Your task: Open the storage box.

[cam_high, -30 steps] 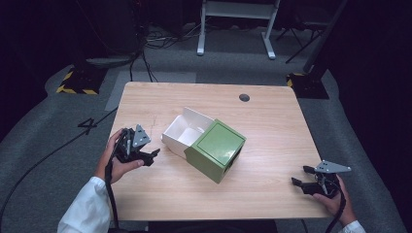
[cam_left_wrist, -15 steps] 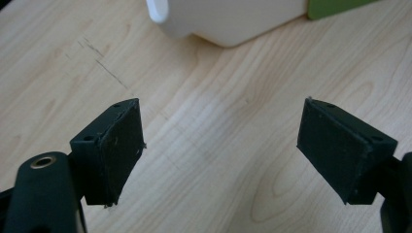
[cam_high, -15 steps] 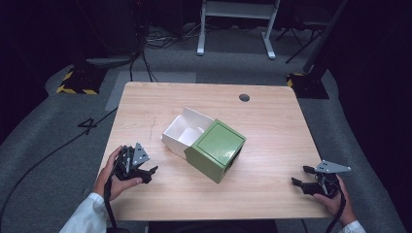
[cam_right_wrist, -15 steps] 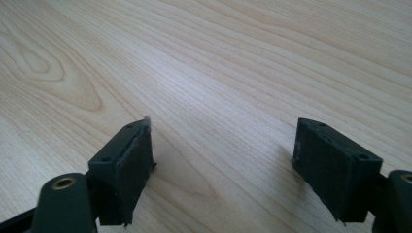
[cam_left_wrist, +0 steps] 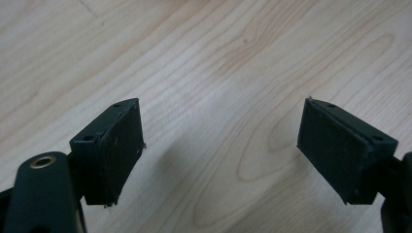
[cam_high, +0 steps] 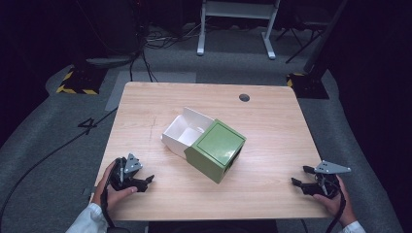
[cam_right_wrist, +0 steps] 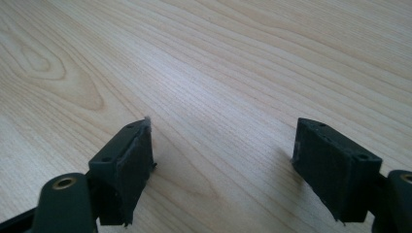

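A green box sleeve [cam_high: 216,149] lies in the middle of the wooden table [cam_high: 272,131], with a white inner tray [cam_high: 186,132] slid partly out of it toward the far left. My left gripper [cam_high: 146,181] rests near the table's front left corner, held in a hand, jaws open and empty. Its view looks down on bare wood between the wide-apart pads [cam_left_wrist: 112,148]. My right gripper [cam_high: 300,177] sits at the front right corner, also open, and nothing lies between its pads [cam_right_wrist: 127,165]. Both grippers are well apart from the box.
A round cable hole [cam_high: 244,97] sits near the table's far edge. Beyond the table are a grey floor, cables [cam_high: 145,46] and white stand legs [cam_high: 233,29]. A yellow-black striped block [cam_high: 77,82] lies on the floor at far left.
My left gripper has drawn back from beside the white tray toward the front left corner of the table. The right gripper and the box have stayed put.
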`<state>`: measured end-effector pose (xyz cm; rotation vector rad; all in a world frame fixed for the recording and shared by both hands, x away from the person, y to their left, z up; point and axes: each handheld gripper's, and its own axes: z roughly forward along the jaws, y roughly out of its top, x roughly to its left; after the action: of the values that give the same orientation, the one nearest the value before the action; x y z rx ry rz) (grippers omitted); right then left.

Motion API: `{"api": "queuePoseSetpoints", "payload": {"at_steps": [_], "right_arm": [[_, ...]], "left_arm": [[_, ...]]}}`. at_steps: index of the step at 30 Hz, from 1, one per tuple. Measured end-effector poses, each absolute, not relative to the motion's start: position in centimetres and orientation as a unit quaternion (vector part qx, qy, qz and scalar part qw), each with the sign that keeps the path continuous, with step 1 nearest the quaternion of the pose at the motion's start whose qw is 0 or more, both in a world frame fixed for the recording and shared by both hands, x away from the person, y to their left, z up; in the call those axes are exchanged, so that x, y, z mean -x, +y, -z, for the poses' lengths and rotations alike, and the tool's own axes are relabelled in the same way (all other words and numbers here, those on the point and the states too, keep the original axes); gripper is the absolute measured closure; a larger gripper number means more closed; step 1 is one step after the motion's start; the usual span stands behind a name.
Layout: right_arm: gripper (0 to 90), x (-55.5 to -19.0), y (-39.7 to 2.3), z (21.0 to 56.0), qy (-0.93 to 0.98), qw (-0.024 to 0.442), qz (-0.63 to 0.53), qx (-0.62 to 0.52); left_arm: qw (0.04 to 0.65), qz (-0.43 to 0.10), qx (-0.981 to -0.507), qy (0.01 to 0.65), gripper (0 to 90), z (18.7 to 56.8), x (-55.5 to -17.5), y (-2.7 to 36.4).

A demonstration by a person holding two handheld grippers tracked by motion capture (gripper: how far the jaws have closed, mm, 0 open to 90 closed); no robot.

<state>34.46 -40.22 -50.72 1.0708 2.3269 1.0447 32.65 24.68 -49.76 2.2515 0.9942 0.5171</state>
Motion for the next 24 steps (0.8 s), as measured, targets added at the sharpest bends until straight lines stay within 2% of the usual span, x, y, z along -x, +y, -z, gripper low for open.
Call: {"api": "queuePoseSetpoints", "payload": {"at_steps": [9, 24], "right_arm": [[22.5, -34.4, -40.2, 50.7, 0.827, 0.189, -0.370, -0.378], [22.2, -34.4, -40.2, 50.7, 0.827, 0.188, -0.371, -0.378]], "left_arm": [[0.338, -0.164, -0.831, 0.410, 15.9, 50.7, -32.5, 26.7], [0.337, -0.166, -0.831, 0.410, 15.5, 50.7, -32.5, 26.8]]}}
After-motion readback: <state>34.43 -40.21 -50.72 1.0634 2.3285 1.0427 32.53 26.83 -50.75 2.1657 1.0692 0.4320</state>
